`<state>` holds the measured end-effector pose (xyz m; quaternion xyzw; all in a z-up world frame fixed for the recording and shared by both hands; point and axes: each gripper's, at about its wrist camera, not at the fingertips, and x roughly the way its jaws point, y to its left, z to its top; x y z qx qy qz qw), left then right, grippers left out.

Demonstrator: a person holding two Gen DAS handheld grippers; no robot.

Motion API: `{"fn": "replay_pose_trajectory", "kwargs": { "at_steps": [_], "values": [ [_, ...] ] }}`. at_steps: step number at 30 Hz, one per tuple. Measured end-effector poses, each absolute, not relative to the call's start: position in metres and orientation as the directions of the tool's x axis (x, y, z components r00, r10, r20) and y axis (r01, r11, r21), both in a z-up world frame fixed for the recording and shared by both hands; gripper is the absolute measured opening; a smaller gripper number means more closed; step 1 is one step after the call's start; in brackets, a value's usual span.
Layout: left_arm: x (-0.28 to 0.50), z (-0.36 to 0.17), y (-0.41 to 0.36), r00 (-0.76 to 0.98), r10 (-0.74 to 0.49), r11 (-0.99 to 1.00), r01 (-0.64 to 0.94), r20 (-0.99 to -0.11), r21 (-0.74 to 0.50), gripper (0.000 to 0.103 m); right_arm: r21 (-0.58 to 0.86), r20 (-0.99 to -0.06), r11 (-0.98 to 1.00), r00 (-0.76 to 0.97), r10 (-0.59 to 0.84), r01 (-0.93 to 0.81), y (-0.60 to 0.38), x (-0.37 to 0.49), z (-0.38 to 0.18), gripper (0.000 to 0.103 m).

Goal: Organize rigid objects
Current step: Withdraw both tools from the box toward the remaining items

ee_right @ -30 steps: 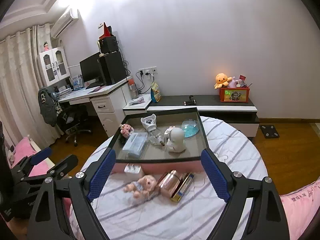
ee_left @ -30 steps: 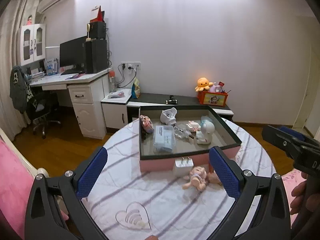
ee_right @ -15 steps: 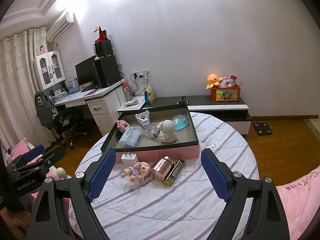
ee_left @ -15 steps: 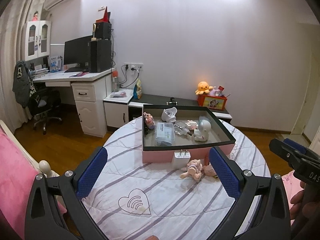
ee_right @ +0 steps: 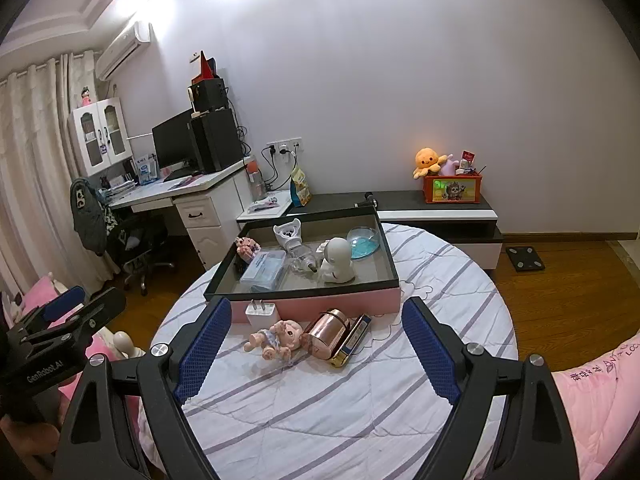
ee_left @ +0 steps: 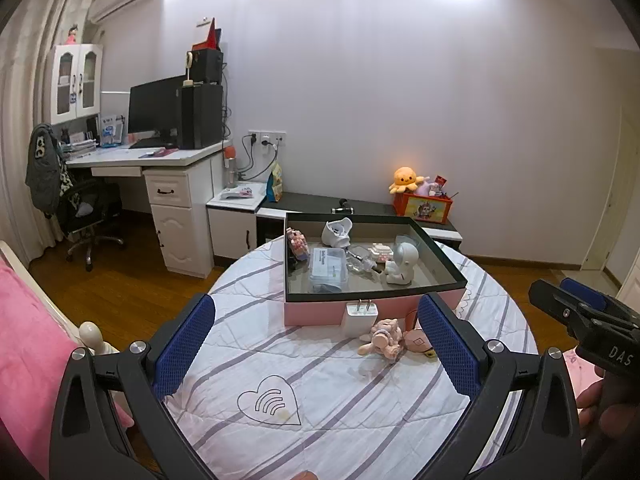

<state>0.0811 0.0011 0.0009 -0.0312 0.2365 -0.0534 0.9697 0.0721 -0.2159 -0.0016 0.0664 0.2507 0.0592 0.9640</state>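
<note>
Partly sorted: we count several items already in the pink box [ee_right: 320,303] at frame centre, charger [ee_right: 261,313], doll [ee_right: 278,338], copper tin [ee_right: 329,335] still on the worktop [ee_right: 360,400] below it, both hand-held grippers [ee_right: 316,354] [ee_left: 316,354] apart, empty.

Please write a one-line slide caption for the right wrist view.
Open right gripper faces a doll, copper can and charger lying before a pink box.

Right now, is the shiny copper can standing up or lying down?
Lying down. The copper can rests on its side on the striped cloth, between the little doll and a gold-edged box.
</note>
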Motion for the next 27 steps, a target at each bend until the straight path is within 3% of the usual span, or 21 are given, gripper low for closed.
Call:
{"fn": "replay_pose_trajectory", "kwargs": {
  "at_steps": [15, 27],
  "values": [
    [0.087, -0.013, -0.012, 0.856, -0.136, 0.991, 0.112, -0.499, -0.078, 0.103, 0.153, -0.526, 0.987, 0.842, 0.116, -0.04, -0.227, 0.08, -0.017, 0.089],
    [0.12, -0.053, -0.029, 0.782, -0.163, 0.987, 0.137, -0.601, -0.089, 0.103, 0.157, -0.631, 0.988, 0.769, 0.097, 0.004, -0.239, 0.109, -0.057, 0.089]
  ]
}}
